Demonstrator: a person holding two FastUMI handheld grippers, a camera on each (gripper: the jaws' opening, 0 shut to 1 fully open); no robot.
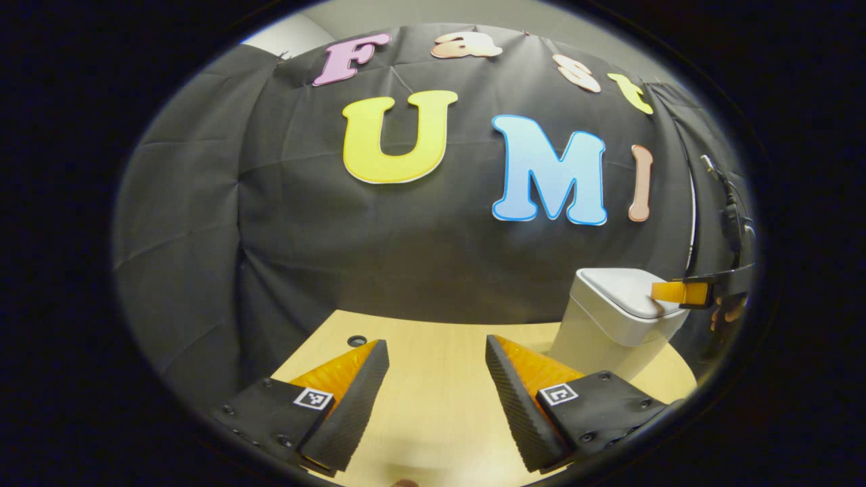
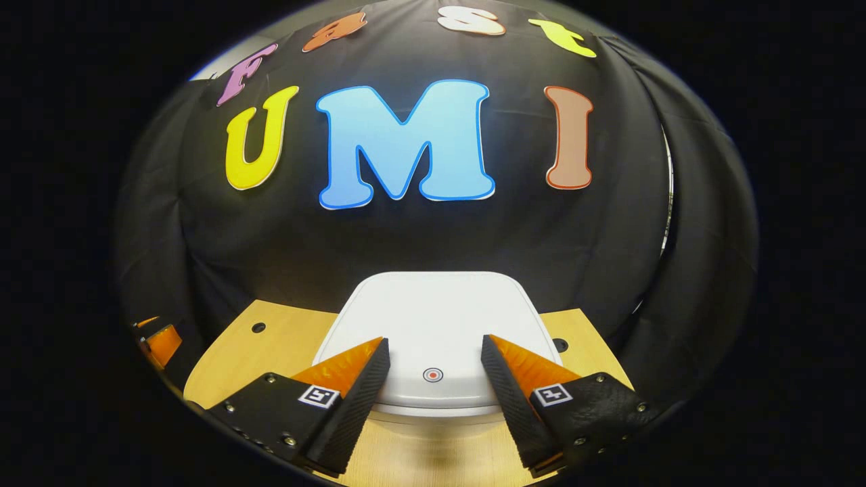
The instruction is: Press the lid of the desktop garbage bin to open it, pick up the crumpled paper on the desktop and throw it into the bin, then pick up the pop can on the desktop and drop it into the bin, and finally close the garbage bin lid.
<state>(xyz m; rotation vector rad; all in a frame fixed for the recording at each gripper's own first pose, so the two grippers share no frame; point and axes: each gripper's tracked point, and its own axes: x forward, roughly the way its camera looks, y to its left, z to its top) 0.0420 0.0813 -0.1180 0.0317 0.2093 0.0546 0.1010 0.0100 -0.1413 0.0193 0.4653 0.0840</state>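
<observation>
My right gripper [image 2: 433, 368] over the bin lid [image 2: 436, 318]

I see my fingers spread wide above the closed lid's near edge, its round button [image 2: 433, 374] between them; the bin stands on the wooden desktop [image 2: 270, 345].

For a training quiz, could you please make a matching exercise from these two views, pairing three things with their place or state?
Things:
1. bin lid
2. left gripper
3. right gripper

Place or state:
A. open, over bare tabletop
B. shut flat on the bin
C. open, just above the lid's front edge

Pairs: 1-B, 2-A, 3-C
</observation>
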